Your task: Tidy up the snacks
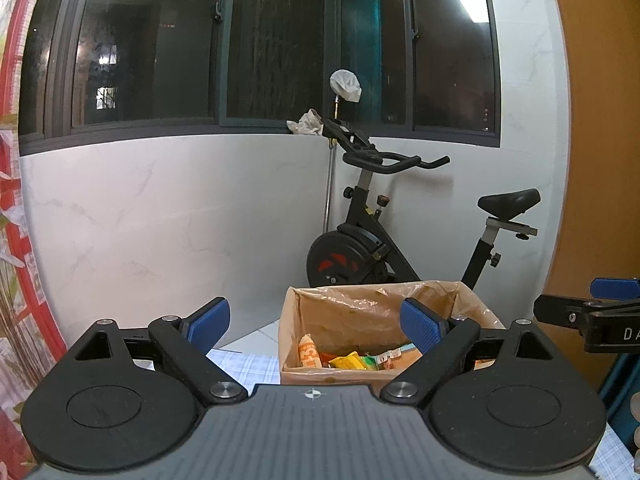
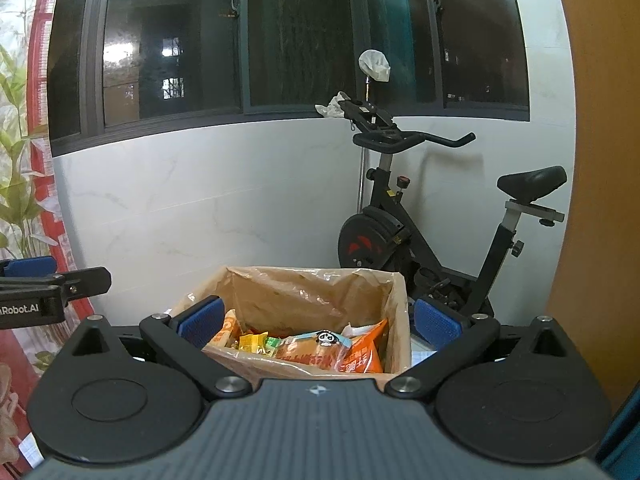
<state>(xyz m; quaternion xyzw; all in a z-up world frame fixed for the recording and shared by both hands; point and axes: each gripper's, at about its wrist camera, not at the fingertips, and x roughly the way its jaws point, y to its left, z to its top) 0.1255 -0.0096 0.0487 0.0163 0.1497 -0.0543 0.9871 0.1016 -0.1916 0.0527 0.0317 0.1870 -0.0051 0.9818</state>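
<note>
Two claws are up in front of me, and I take the cardboard box (image 2: 394, 332) as my landmark. It stands on a table (image 1: 240, 364) covered in a pale blue checked cloth, lined with clear plastic film, and the snacks (image 2: 320, 346) lie inside it: an orange packet, a yellow one, a wrapper with a panda on it. My left claw (image 1: 316, 326) stands wide apart with nothing between its blue pads, reaching toward the box's left front. My right claw (image 2: 320, 322) is also spread wide and empty, its pads flanking the box's opening. Behind the box, against a white marbled wall, a black exercise bike (image 2: 404, 216) stands in the corner. Above it run dark windows (image 2: 176, 48) with a crumpled white cloth (image 2: 332, 107) on the sill. Right of the box rises a wooden panel (image 2: 600, 200); far left of it hangs a red-bordered curtain (image 2: 44, 184).
</note>
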